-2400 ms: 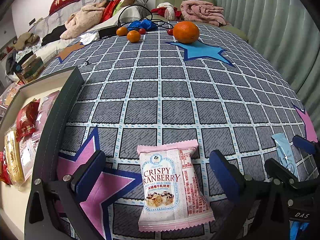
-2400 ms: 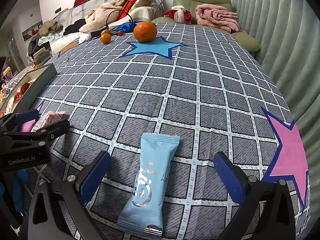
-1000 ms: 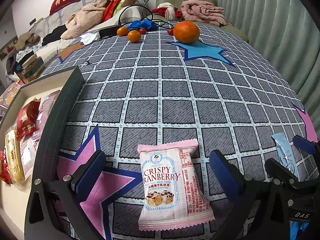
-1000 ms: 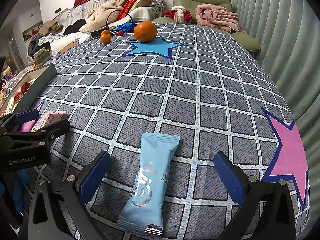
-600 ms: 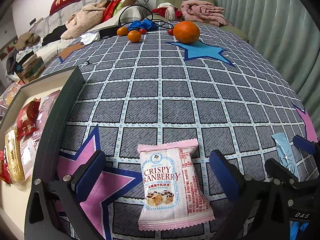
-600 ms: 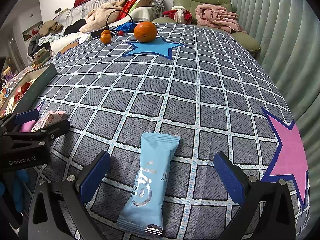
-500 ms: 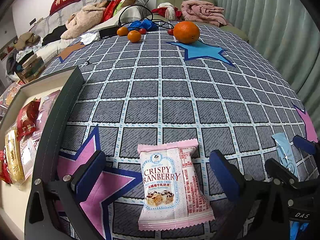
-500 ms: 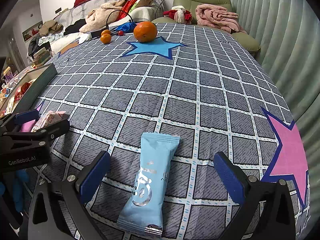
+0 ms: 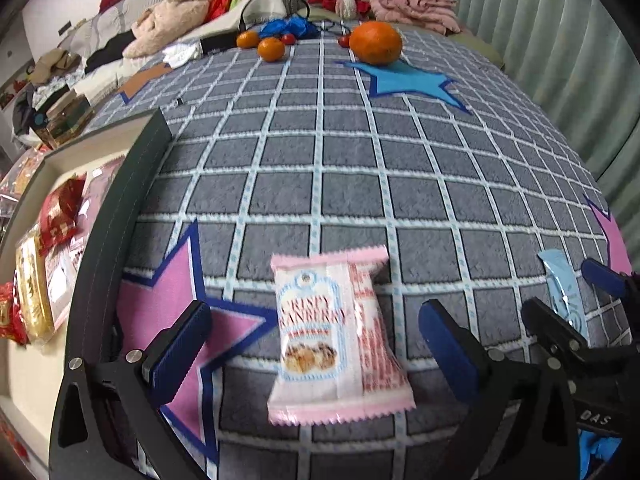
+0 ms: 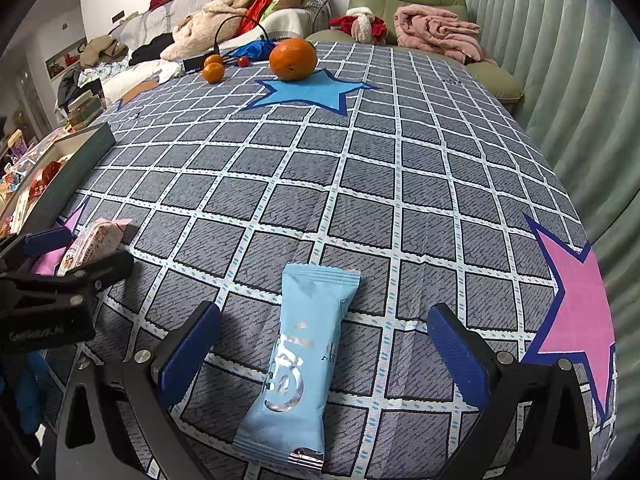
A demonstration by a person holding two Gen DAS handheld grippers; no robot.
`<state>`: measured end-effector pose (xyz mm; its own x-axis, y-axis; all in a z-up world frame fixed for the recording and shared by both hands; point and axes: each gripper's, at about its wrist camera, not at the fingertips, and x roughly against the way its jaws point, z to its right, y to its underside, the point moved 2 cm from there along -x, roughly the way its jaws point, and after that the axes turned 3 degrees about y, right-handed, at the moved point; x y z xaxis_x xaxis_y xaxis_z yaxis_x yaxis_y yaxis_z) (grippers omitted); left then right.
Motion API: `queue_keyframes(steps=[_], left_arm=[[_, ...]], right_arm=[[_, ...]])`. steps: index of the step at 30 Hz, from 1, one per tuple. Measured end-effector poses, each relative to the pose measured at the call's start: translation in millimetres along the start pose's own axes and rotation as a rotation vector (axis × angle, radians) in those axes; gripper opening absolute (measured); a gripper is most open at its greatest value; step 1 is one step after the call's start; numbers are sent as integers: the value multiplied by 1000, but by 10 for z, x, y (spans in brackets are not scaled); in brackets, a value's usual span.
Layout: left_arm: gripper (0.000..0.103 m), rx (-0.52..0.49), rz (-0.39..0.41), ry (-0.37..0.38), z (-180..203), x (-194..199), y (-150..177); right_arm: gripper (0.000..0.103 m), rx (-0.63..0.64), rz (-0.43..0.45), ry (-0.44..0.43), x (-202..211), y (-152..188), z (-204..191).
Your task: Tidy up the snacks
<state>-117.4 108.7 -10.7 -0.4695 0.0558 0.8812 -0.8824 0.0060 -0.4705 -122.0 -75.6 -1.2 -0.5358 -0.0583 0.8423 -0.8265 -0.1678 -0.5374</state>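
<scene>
Both claws gape wide: the left gripper (image 9: 312, 344) straddles the pink packet (image 9: 336, 340), just right of the box (image 9: 120, 208); the right gripper (image 10: 320, 344) straddles the blue bar (image 10: 300, 360), farther right. Both wrappers look light, crinkly and slippery; pinch each across its middle, gently.
</scene>
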Motion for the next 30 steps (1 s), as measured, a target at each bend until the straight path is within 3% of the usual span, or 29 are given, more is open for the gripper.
queue_keyframes(steps=[7,16,18,20,21,22,23,24,26,30], left_arm=[[103,17,-110,-5,32,-34,-37],[102,3,-125,4,58,-61,-70],[98,-9,-124,16,78,-43,-70],[86,-33,-111,33,122,4,-59],[81,-41,-102,38,137,27,-53],[67,-49,-89,46,152,61,-49],[50,-54,-82,51,158,86,-46],[43,-56,-77,63,158,107,-46],[42,-31,-81,124,125,140,-35],[42,-1,-58,145,38,248,22]], right_arm=[[103,69,-136,-39,-82,-149,18],[103,88,-165,-48,-114,-168,35],[103,74,-186,-39,-114,-172,37],[101,70,-193,-32,-105,-180,23],[95,73,-189,-32,-89,-174,12],[92,75,-186,-32,-69,-168,2],[81,79,-178,-31,-31,-168,-9],[59,84,-168,-31,7,-158,-14],[26,97,-156,-28,71,-156,-32],[25,90,-131,-67,154,-94,-41]])
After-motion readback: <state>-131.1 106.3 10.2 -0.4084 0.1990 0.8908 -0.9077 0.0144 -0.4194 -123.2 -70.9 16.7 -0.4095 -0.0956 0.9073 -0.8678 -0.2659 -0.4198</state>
